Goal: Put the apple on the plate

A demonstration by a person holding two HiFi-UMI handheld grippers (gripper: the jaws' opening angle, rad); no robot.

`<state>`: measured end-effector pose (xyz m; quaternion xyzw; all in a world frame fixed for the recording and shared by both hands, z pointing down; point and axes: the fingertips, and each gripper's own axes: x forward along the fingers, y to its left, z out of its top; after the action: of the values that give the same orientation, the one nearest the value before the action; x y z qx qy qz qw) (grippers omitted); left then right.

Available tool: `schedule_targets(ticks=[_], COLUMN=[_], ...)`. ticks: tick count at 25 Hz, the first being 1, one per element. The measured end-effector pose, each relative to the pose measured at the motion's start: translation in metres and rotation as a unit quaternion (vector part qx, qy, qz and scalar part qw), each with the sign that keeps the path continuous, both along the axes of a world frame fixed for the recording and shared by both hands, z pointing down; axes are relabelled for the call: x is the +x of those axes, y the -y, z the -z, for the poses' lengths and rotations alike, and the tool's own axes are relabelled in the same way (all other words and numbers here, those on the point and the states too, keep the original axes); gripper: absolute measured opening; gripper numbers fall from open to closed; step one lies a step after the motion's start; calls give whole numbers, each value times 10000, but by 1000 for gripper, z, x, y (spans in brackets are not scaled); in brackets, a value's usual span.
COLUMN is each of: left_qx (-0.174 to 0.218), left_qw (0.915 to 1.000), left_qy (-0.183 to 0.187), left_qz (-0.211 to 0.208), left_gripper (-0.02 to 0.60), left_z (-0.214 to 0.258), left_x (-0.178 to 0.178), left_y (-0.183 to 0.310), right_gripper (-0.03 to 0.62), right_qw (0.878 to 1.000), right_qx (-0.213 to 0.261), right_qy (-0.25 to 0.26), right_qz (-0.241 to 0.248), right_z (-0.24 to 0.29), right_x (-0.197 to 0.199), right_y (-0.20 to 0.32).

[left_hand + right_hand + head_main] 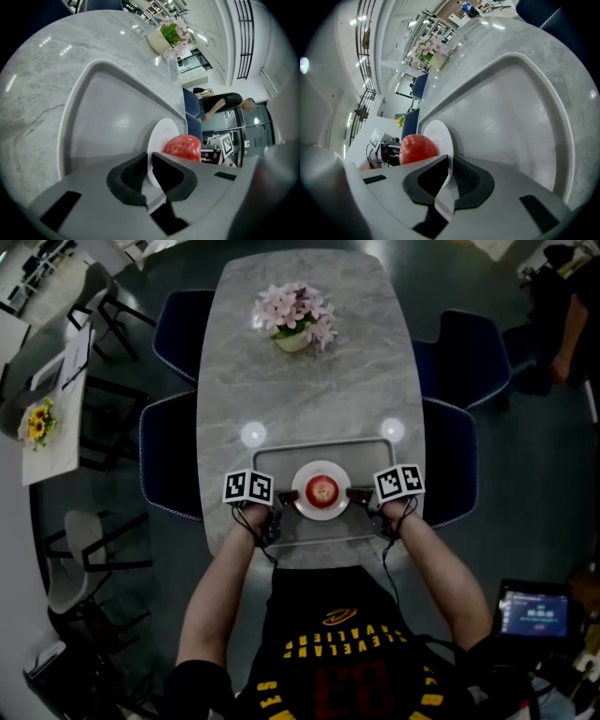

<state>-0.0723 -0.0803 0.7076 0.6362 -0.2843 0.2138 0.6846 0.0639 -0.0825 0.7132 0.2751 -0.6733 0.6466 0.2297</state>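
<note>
Your apple (322,489) sits mid-plate (322,512). Your left gripper (281,495) pinches the plate's rim at nine o'clock, and your right gripper (361,493) pinches it at three. Around the plate lies the tray (319,442), on the table (309,381). Flowers (295,315) stand at twelve.

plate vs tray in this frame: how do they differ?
Shape: the plate is round and white; the tray is a grey rounded rectangle and much the larger.
Load: the plate carries the apple; the tray has only the plate within its rim.
Grip: the left gripper and right gripper pinch the plate's rim from opposite sides; the tray lies ungripped on the table.
Shared: both are plain and shallow.
</note>
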Motion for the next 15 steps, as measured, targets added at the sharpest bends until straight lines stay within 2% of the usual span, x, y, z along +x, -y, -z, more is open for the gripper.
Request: schedule_targets(ticks=[10, 15], left_qx=[92, 270], left_qw=[9998, 9995], left_qy=[134, 135], left_qz=[-67, -26], left_gripper=[34, 34], left_z=[-8, -11], left_x=[-4, -5], left_y=[4, 4], right_gripper=[40, 40], right_qw=[9998, 9976], right_qx=[154, 540], right_qy=[-82, -333], right_qz=[4, 284], right_z=[-8, -5], right_x=[-4, -2], right_y=[3, 5])
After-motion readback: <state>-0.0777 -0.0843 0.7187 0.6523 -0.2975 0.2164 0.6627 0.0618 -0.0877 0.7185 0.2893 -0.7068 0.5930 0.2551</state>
